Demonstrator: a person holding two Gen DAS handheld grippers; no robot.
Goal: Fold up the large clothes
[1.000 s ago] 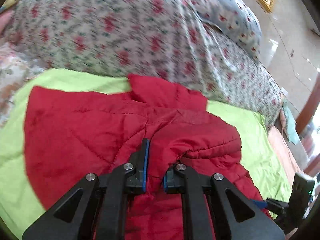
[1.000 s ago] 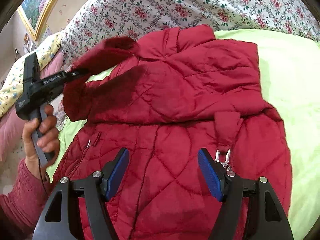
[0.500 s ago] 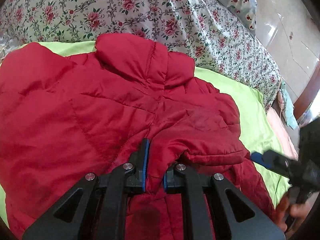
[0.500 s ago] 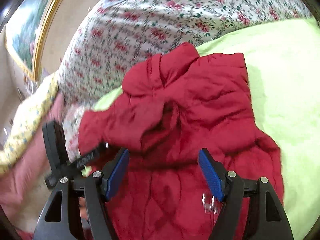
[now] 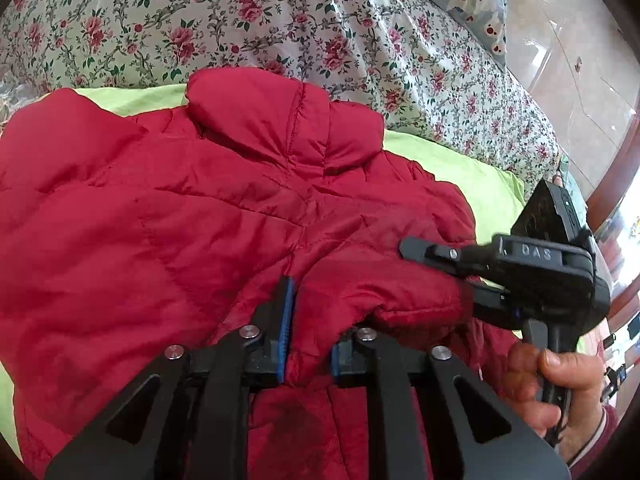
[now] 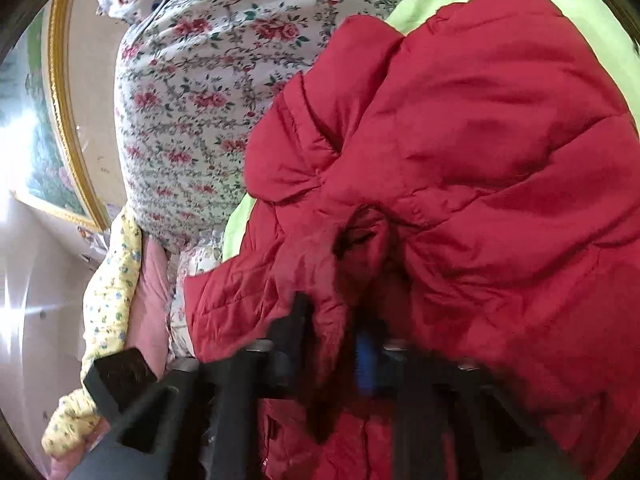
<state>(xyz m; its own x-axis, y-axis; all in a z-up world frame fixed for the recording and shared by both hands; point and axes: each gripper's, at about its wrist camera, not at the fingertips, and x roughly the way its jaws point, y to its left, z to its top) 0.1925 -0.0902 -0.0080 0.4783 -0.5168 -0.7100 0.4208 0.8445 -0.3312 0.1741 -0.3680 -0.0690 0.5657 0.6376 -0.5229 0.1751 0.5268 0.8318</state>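
- Now, at nine o'clock in the left wrist view, the red jacket (image 5: 168, 240) lies puffy and wide on the green sheet (image 5: 480, 184) of the bed.
- At twelve o'clock in that view, the jacket's collar (image 5: 288, 124) stands up, next to the flowery blanket (image 5: 240, 20) behind it.
- At six o'clock, the left gripper (image 5: 308, 340) is pinching a fold of the red jacket tight between its two blue pads.
- At three o'clock, the right gripper (image 5: 416, 250) pokes in from the side, and its tip touches the same puffy fold.
- At four o'clock, a hand (image 5: 552, 384) holds the handle of that gripper.
- In the right wrist view, at nine o'clock, a picture with a gold frame (image 6: 64, 120) hangs on the wall.
- At eleven o'clock, the flowery blanket (image 6: 208, 80) is piled up high.
- At seven o'clock, a black piece of the left gripper (image 6: 120, 376) peeks in.
- At six o'clock, the right gripper (image 6: 332, 344) has just been closing, and red jacket (image 6: 480, 160) cloth sits between its pads; this part is blurry, but the pads look pressed on the cloth.
- At two o'clock, the jacket fills most of the view, with the green sheet (image 6: 424, 4) just past it.
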